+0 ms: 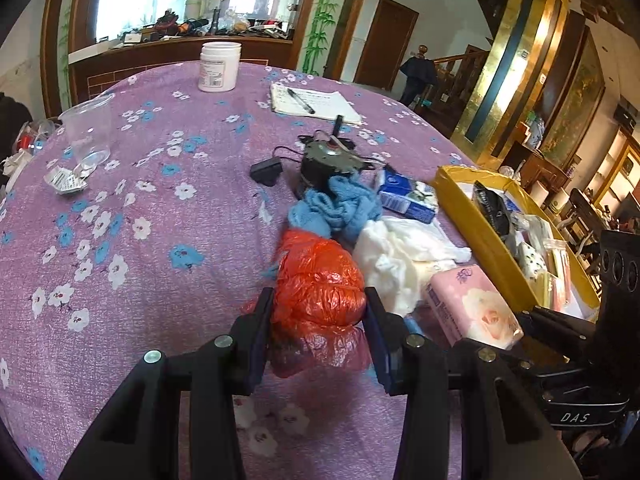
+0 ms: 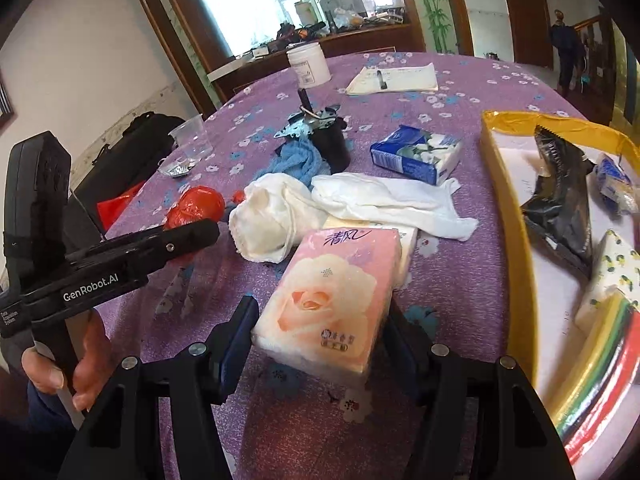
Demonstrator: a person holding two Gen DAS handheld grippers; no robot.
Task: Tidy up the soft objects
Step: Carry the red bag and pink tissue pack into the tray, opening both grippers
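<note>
Your left gripper stands partly closed, its two fingers pressed against the sides of a crumpled red plastic bag. The bag hangs between the pads above the purple floral tablecloth, with its lower folds bulging below the grip.

Your right gripper stands wider, clamped on the near end of a pink tissue pack printed with a rose. The pack tilts upward away from the jaws, over the cloth, just beside the yellow tray on its right.

The remaining soft items lie in a cluster mid-table: a blue towel against a black motor, white cloth spread flat, a second bunched white cloth touching it, and a blue tissue pack just beyond.

The tray already holds a black packet, a small blue-and-white pack, a lemon-print pack and a striped item at its near end.

Further off stand a clear plastic cup, a white jar and a notepad with a pen on it.
</note>
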